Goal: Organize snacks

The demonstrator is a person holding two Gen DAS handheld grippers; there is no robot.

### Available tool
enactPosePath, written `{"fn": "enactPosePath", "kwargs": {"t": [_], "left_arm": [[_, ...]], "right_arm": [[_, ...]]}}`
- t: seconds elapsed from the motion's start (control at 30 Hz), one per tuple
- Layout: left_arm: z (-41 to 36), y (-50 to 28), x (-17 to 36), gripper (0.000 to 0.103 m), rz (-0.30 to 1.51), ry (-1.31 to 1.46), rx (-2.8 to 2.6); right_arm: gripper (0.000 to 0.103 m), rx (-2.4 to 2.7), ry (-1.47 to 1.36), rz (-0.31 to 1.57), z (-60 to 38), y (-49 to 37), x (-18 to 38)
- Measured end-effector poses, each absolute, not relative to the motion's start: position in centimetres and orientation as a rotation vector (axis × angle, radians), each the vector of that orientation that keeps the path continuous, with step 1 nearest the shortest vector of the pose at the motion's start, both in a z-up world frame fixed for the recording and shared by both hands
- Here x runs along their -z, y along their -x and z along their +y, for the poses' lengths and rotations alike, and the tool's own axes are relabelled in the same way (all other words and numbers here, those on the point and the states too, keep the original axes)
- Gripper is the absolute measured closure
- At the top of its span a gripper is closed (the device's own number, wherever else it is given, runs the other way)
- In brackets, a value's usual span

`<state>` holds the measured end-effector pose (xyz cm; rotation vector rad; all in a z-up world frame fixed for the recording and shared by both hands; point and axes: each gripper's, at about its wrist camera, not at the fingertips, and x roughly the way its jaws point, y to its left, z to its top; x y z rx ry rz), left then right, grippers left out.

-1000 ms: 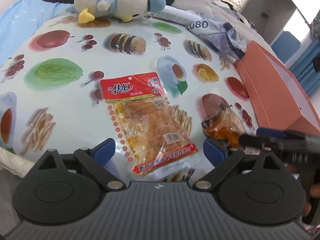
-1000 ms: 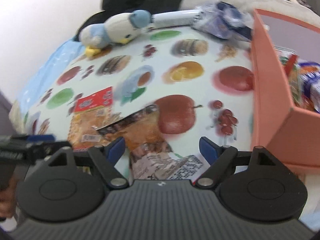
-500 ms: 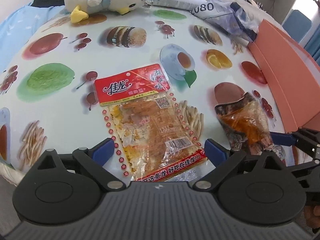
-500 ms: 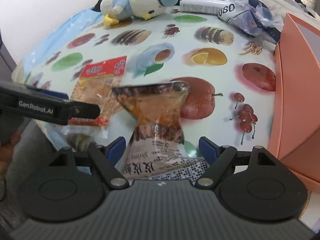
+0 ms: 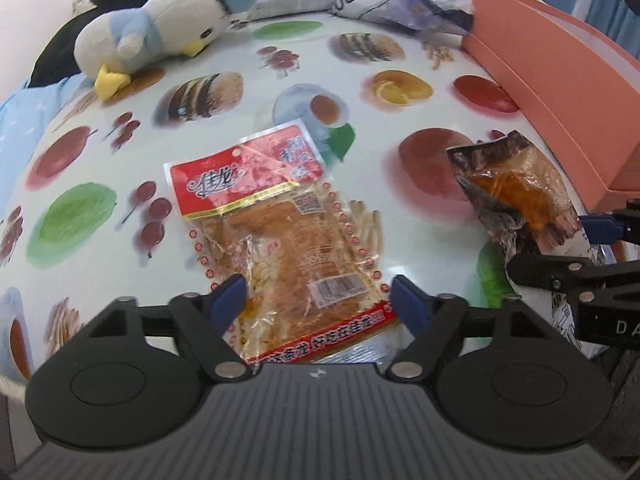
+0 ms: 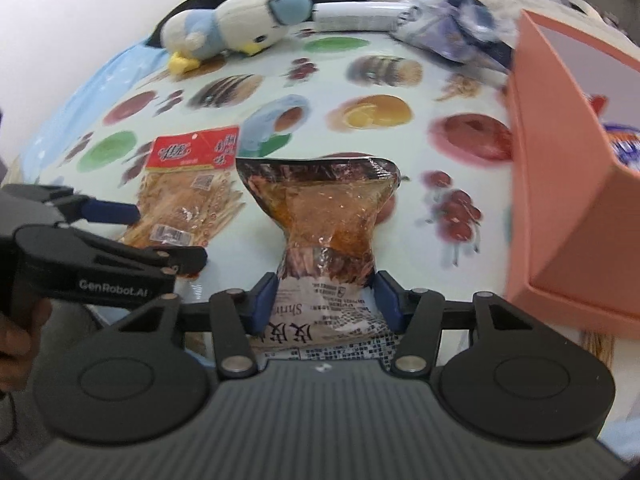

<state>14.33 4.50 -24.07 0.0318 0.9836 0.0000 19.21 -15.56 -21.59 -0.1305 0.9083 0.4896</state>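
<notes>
**Right hand-held gripper clamped on a shrimp snack pouch; left one stood apart over a red-topped packet**

The right hand-held gripper [image 6: 325,298] was clamped on a brown shrimp snack pouch [image 6: 320,208]. Its blue pads pressed both sides of the pouch's pinched waist, and the clear upper part, filled with orange-brown pieces, flared out beyond the fingertips. In the left wrist view the same pouch [image 5: 516,196] appeared held up off the tabletop [image 5: 248,128] near its right edge, beside the pink box [image 5: 560,92].

The left hand-held gripper [image 5: 318,300] had its fingers wide apart and gripped nothing. Between them lay the near end of a flat red-topped snack packet [image 5: 280,236], resting on the fruit-printed tabletop toward its near edge. In the right wrist view this packet [image 6: 188,188] lay left of the held pouch, with the left hand-held gripper's blue pad just beside its near left corner.

The pink box [image 6: 560,184] stood open at the tabletop's right edge, and a blue, white and orange wrapper [image 6: 624,148] showed inside it. A blue and white plush bird [image 5: 160,28] lay on its side at the far edge. A crumpled blue-grey bag [image 5: 404,0] sat near the far right corner, next to the box.
</notes>
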Motion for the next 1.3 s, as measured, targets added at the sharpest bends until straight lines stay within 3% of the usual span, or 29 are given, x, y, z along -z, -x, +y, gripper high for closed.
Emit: {"fn": "enactPosePath", "kwargs": {"t": [0.1,0.33,0.43,1.3], "left_arm": [[4.2,-14.5,23.8,0.043,0.982,-0.043,0.008],[4.1,-14.6,23.0,0.066,0.969,-0.016,0.024],[4.3,-14.6,22.3,0.071,0.962,0.028,0.035],[0.6,-11.1,10.1,0.074,0.770,0.116,0.230]], "right_arm": [[0.047,-0.452,0.110,0.910,-16.1,-18.8,21.7],[0.051,-0.367,0.046,0.897,-17.2,-18.5,21.2],[0.052,-0.331,0.027,0.875,-17.5,-18.5,20.6],[0.055,-0.197,-0.106,0.680,-22.0,-14.0,11.2]]}}
